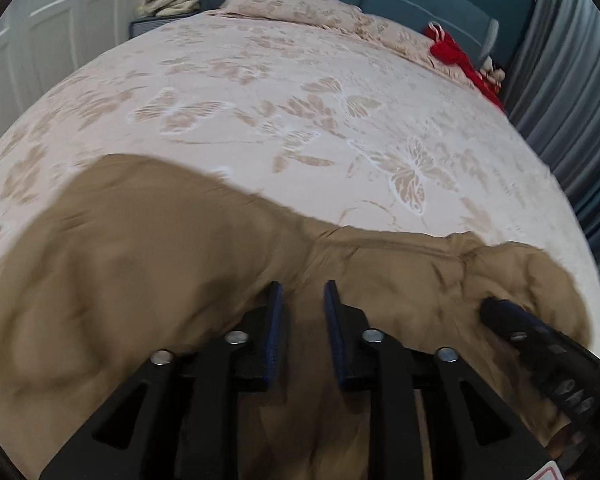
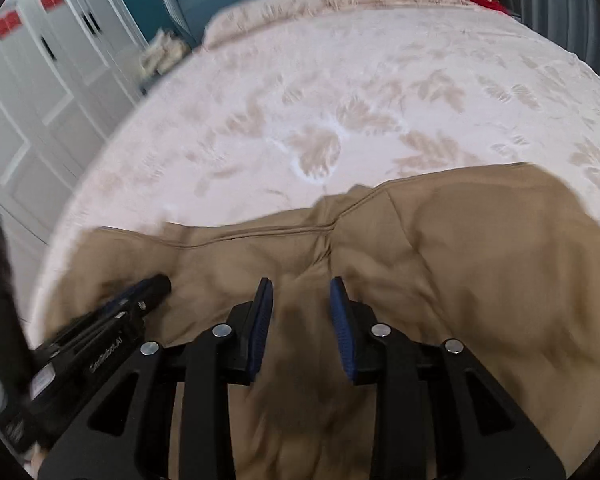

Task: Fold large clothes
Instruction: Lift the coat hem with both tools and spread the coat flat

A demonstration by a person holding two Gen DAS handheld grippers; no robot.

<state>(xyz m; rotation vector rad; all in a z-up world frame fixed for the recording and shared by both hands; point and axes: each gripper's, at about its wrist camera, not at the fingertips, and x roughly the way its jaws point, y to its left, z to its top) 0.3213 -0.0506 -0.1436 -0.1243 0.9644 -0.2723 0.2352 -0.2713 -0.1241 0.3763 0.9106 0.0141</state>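
On the near side of the bed (image 1: 300, 92), tan trousers (image 1: 148, 264) are spread over a cream cover with a butterfly print. A seam (image 2: 260, 234) is seen running across the cloth. The left gripper (image 1: 302, 292) is held just above the trousers with its jaws a little apart, and nothing is pinched between them. The right gripper (image 2: 302, 288) is held the same way, jaws apart and empty. The cloth is judged to be soft, floppy and light, so it will sag and slide when lifted. It is best taken at a thick edge or seam, one gripper near each end.
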